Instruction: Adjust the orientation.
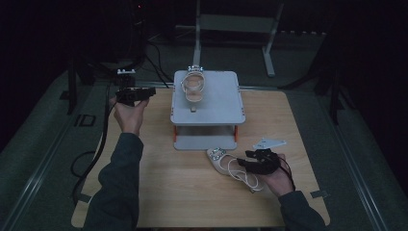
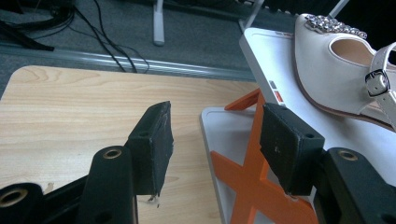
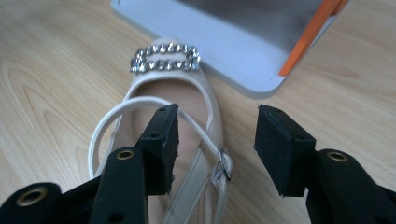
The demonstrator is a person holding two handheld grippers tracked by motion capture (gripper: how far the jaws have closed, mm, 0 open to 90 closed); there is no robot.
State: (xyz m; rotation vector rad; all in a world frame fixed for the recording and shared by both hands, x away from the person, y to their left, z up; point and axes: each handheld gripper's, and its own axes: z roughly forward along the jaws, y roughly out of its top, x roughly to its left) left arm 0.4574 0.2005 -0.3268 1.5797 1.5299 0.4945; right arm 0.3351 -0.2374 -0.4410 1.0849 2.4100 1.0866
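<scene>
Cream strappy sandal (image 1: 230,166), lower centre-right of the high view: it lies flat on the bench (image 1: 159,192), its toe touching the base of the grey two-tier stand (image 1: 226,108). A rhinestone buckle (image 3: 166,58) trims the toe; thin looped straps with a small metal clasp (image 3: 224,161) trail over the heel end. Second matching sandal (image 1: 194,86): it rests on the stand's top tier, upper centre, toe towards the far edge.

Black cables (image 2: 106,35) trail over the floor beyond the left gripper (image 1: 150,92). A rail (image 2: 70,53) runs ahead of it past the table (image 1: 192,202), and a grey stand (image 1: 235,23) rises farther back.
</scene>
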